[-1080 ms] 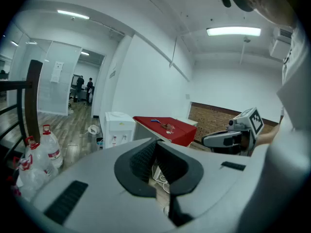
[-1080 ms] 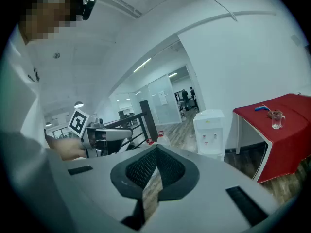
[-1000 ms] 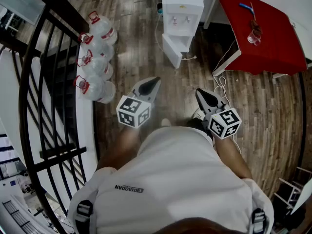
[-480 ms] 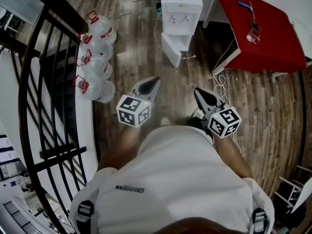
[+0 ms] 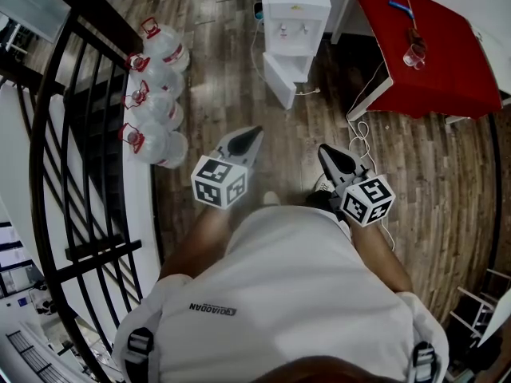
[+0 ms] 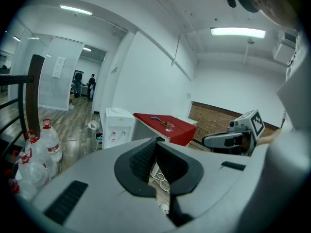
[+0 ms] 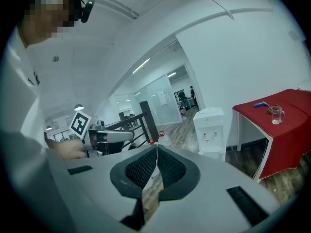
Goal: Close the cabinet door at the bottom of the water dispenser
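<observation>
While the person stood back, water dispenser [image 5: 296, 6]: well ahead of both sets of fingertips.
Cabinet door [image 5: 281, 82]: ajar at the dispenser's base, well apart from the fingers.
Left gripper [image 5: 256, 132]: fingers together, nothing held.
Right gripper [image 5: 323, 149]: fingers together, nothing held.

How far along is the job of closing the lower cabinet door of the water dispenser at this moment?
Done: nothing yet. The white cabinet door at the bottom of the white water dispenser stands swung open. In hand: nothing. The left gripper and the right gripper are both shut and empty, held over the wooden floor well short of the dispenser. Left: go up to the dispenser and push the door closed.
</observation>
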Action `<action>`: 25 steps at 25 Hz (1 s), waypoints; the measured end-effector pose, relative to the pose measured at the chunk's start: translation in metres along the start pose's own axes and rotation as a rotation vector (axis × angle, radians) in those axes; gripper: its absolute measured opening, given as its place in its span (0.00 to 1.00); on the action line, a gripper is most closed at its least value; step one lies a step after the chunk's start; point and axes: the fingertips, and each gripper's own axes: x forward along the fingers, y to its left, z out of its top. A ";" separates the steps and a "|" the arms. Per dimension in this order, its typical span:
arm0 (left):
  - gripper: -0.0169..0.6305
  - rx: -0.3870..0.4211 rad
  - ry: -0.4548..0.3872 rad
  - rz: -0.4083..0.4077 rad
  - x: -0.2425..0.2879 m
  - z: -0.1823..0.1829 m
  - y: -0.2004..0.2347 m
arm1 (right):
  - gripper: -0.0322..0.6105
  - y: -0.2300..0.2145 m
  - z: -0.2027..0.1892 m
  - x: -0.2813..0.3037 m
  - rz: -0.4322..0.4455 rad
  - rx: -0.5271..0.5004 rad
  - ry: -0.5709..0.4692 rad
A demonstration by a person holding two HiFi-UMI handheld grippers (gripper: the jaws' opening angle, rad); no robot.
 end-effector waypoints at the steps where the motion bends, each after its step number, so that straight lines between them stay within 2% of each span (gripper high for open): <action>1: 0.02 0.003 0.001 -0.001 0.001 0.000 -0.001 | 0.09 -0.002 0.000 -0.001 -0.003 0.004 -0.002; 6: 0.02 0.006 0.008 0.003 0.009 -0.003 -0.007 | 0.09 -0.013 -0.006 -0.006 0.002 0.017 0.010; 15: 0.02 0.012 0.017 0.026 0.037 0.007 -0.024 | 0.09 -0.043 0.012 -0.009 0.046 0.006 0.006; 25: 0.02 -0.024 0.013 0.076 0.100 0.022 -0.050 | 0.09 -0.119 0.030 -0.026 0.081 -0.009 0.012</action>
